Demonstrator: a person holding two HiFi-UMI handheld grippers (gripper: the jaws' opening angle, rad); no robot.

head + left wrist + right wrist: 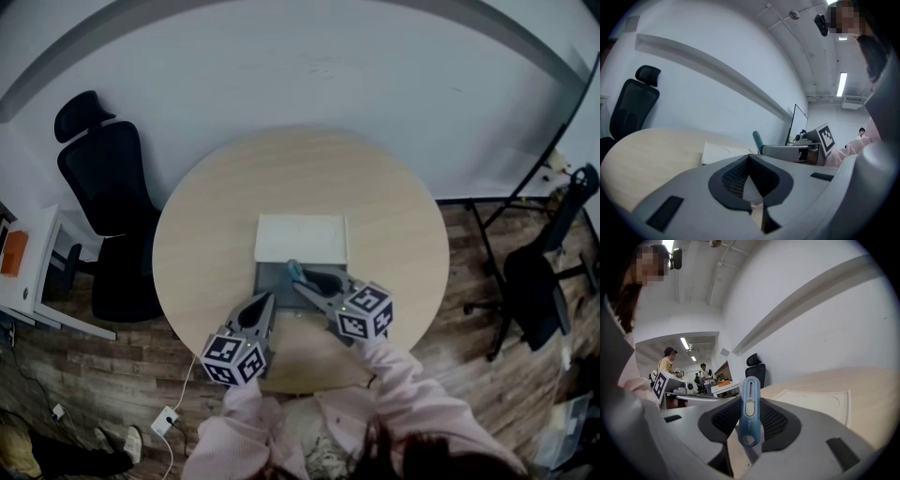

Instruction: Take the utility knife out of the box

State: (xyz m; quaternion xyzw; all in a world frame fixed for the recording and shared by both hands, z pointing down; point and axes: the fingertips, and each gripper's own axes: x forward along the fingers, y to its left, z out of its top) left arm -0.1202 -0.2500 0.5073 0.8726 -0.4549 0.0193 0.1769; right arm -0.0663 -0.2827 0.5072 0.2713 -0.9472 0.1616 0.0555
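– Right gripper (751, 397): jaws clamped on the utility knife (749, 420). Blue body, slider facing the camera, and it stands upright between the pads with its upper end poking out past the tips.

– Noted. Where does the knife sit relative to the box?

– Head view puts it over the right part of the grey box (274, 277), in the jaws and not lying inside. How high above it, I can't tell.

– And the left gripper (748, 157)?

– Jaws brought together at the tips, nothing between them. It hangs at the near-left corner of the box, beside the right one, the two apart.

– Is the box open?

– Open. A white lid (302, 238) lies flat on the round wooden table (394, 234), just beyond the box and butting its far edge.

– Anything else around?

– Black office chair (108, 187) left of the table, against the pale wall. The person holding both grippers wears pink sleeves (403, 384). The right gripper view shows other people standing far back in the room.
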